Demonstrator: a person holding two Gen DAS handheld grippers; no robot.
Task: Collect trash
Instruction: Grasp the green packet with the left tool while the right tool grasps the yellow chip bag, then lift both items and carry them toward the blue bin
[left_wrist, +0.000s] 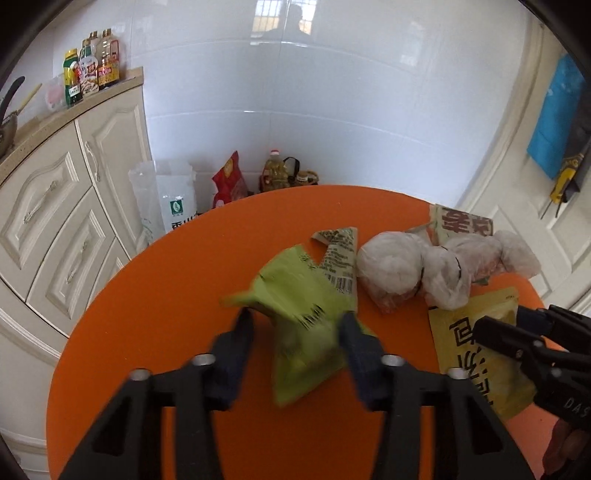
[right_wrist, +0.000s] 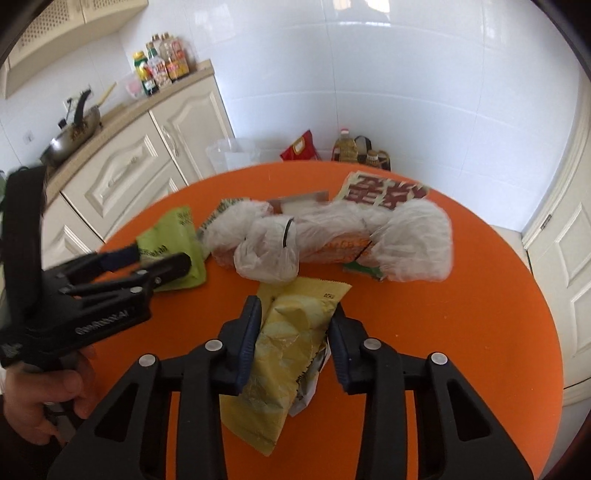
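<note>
Yellow wrapper (right_wrist: 284, 354) pinched by right fingers (right_wrist: 295, 332), left fingers (left_wrist: 295, 332) squeeze green wrapper (left_wrist: 303, 317)

On the round counter (right_wrist: 480, 332) two snack packets lie nearest the viewer, one (left_wrist: 306, 325) to the left, the other (right_wrist: 284, 354) to its right, with knotted plastic bags (right_wrist: 332, 236) behind them, a flat packet (right_wrist: 384, 192) farther back, and cabinets (right_wrist: 147, 162) beyond the counter's left side.
</note>
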